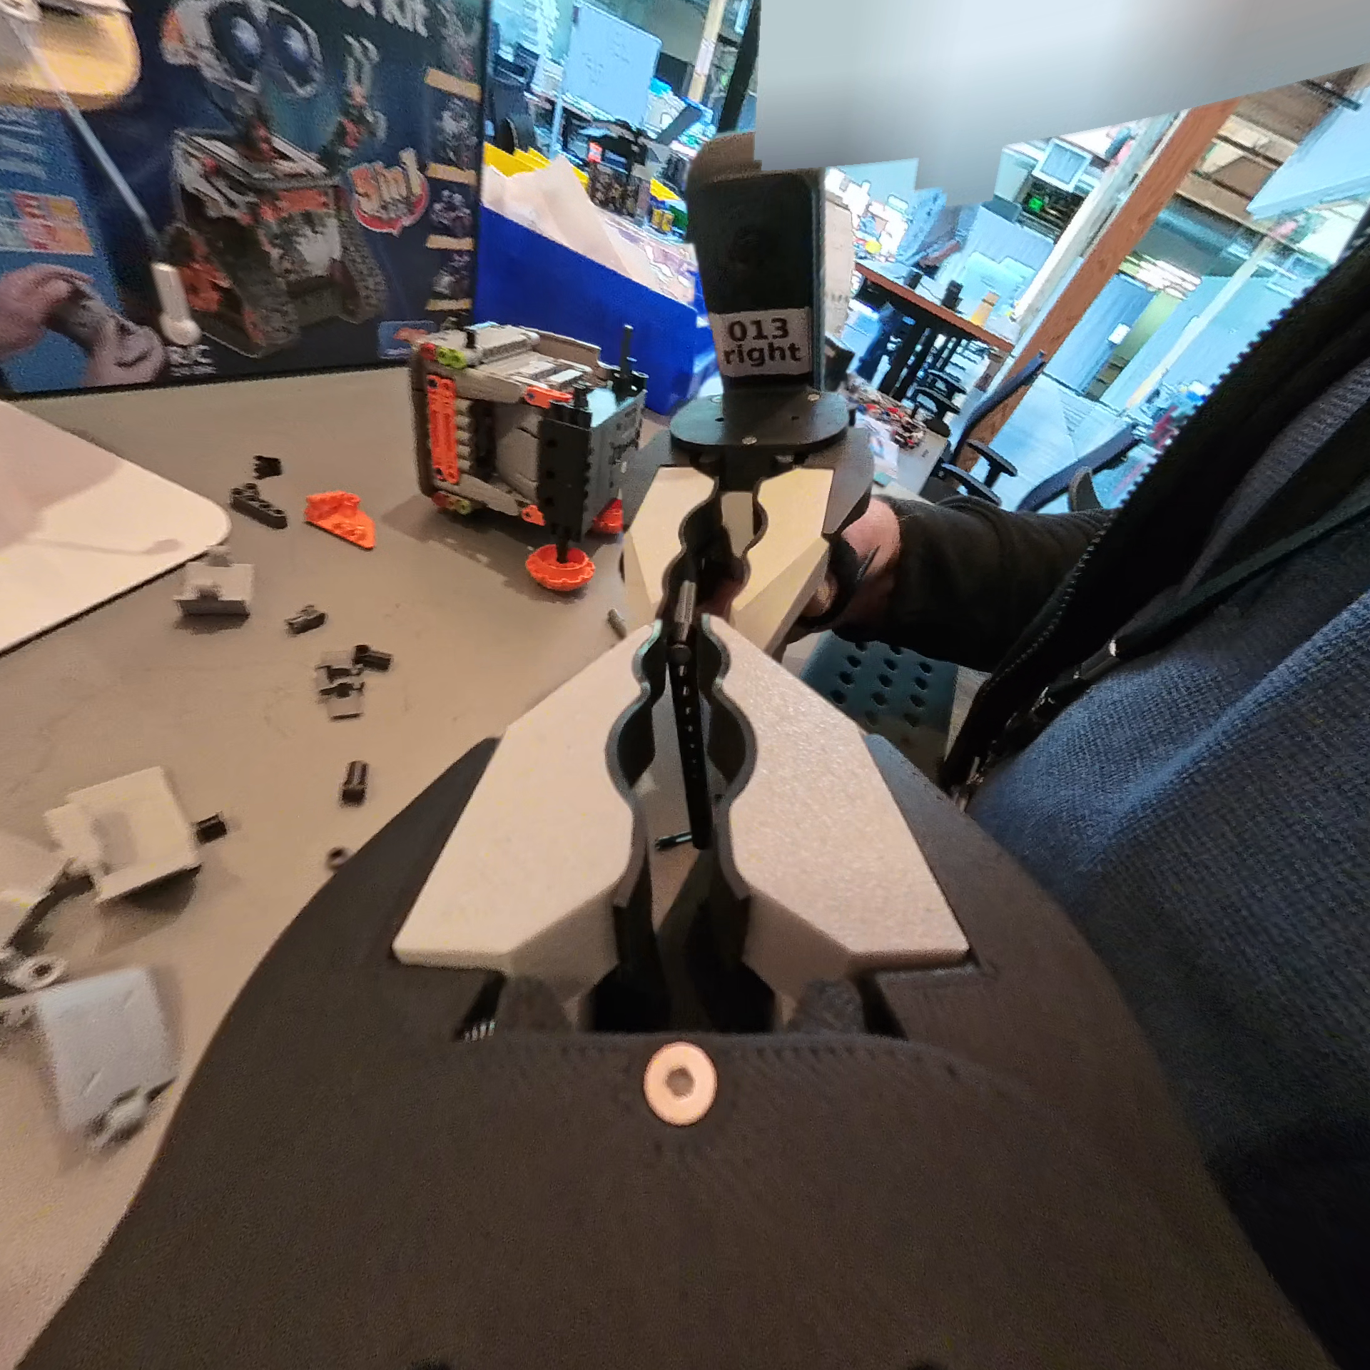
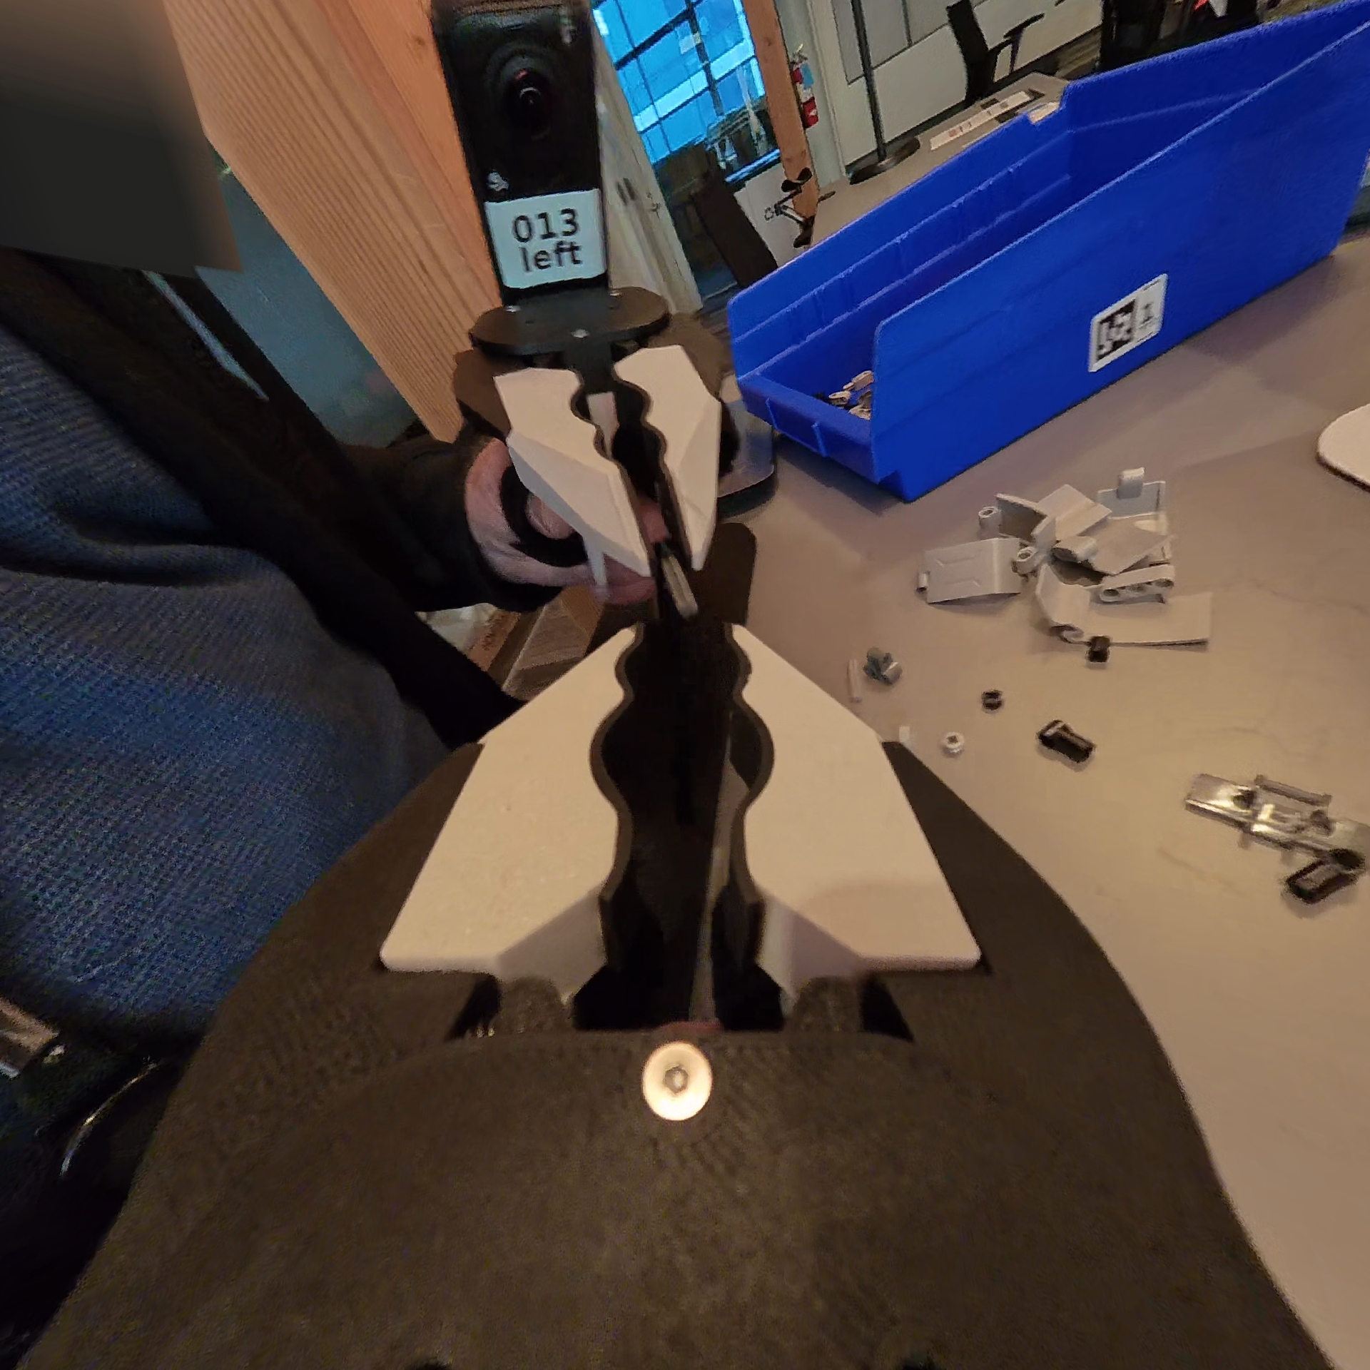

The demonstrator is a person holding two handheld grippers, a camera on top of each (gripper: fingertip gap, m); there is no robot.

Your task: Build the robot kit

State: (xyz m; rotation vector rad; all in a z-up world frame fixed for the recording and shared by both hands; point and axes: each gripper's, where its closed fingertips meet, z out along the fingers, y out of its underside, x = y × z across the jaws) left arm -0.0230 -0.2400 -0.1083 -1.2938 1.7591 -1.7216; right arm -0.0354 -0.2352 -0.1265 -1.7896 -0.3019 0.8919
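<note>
My left gripper (image 1: pixel 678 637) is shut on a long black beam with holes (image 1: pixel 689 741), which stands upright between its pads. My right gripper (image 1: pixel 697 586) faces it tip to tip. It looks shut on a short grey pin (image 1: pixel 686 599) whose end meets the top of the beam. In the right wrist view, my right gripper (image 2: pixel 686 637) is in front, the left gripper (image 2: pixel 652 571) is opposite, and the grey pin (image 2: pixel 680 589) lies between their tips. Both are held in the air over the edge of the grey table (image 1: pixel 222 704), close to the person's body.
A half-built grey, black and orange brick model (image 1: pixel 519 437) lies on the table before a toy box (image 1: pixel 237 185). Small black pieces (image 1: pixel 348 674), an orange piece (image 1: pixel 341 511) and grey panels (image 2: pixel 1075 571) lie scattered. A blue bin (image 2: pixel 1038 296) stands behind them. A white board (image 1: pixel 89 511) lies at the left. Both grippers' tips are close together, under 4 cm apart.
</note>
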